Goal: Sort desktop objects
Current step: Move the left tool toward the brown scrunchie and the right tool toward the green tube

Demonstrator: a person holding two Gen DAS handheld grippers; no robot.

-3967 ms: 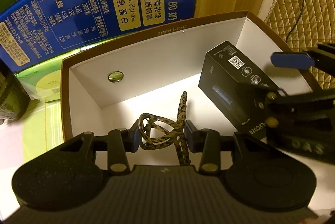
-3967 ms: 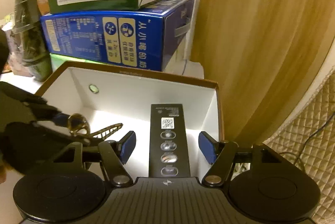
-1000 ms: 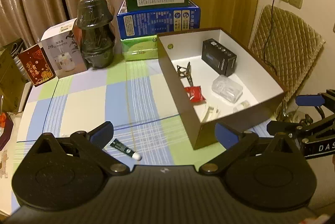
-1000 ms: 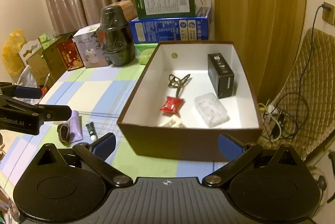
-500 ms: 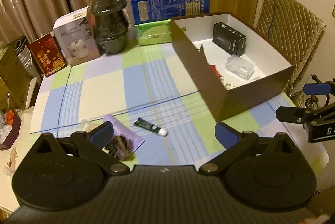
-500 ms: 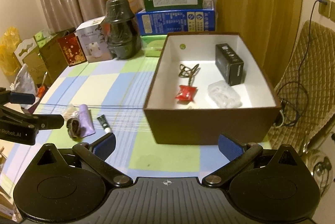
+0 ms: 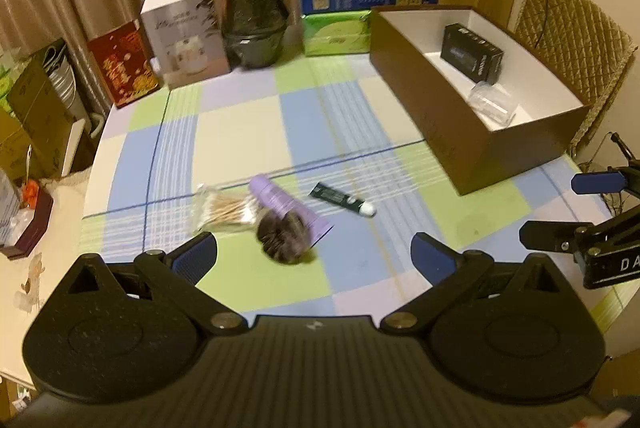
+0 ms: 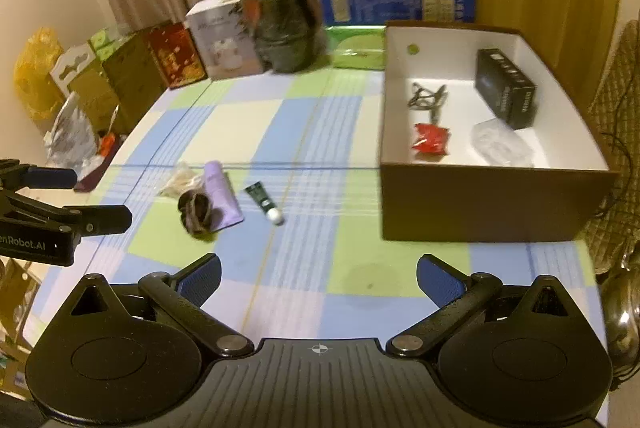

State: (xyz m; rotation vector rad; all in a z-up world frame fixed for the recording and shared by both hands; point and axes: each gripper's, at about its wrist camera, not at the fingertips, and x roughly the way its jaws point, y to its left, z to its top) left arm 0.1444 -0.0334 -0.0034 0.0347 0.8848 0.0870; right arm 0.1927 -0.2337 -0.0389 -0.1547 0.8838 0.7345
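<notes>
The checked tablecloth (image 7: 248, 123) is viewed from above its near edge by both wrist cameras, faced toward the curtains. The brown box (image 7: 452, 131) is seen to the right from the left camera, and nearer, with its inside shown, from the right camera (image 8: 492, 203). Both views share the cloth and box.

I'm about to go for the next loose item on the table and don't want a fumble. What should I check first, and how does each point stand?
1. Left gripper open and holding nothing: ok.
2. Right gripper open and holding nothing: ok.
3. Brown box has free floor space: ok.
4. Small dark tube lies alone, apart from the rest: ok.
5. Purple tube free to lift: not ok, the dark hair tie lies on it.
6. Cotton swab packet separate from the purple tube: cannot tell, blurred.
</notes>
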